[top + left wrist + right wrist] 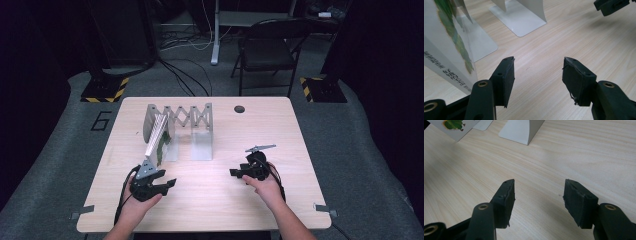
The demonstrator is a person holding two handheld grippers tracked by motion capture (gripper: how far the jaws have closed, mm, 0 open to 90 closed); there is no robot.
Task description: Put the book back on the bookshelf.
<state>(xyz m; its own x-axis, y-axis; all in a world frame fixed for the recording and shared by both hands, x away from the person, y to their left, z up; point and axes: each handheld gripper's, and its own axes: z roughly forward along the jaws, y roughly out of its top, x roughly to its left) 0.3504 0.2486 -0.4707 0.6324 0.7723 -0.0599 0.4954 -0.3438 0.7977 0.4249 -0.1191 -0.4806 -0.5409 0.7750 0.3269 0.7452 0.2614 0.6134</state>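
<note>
Both hands rest low over the near part of the light wooden bench [210, 200]: the left black two-jaw tool [169, 184] points right, jaws apart and empty, and the right black two-jaw tool [235, 172] points left, jaws apart and empty too. The thin white book with green leaf print [159, 137] leans tilted in the grey metal expanding book rack [200, 120], just beyond the left tool. In the left gripper view the book [446, 45] is cut off at the frame edge, its small print unreadable.
</note>
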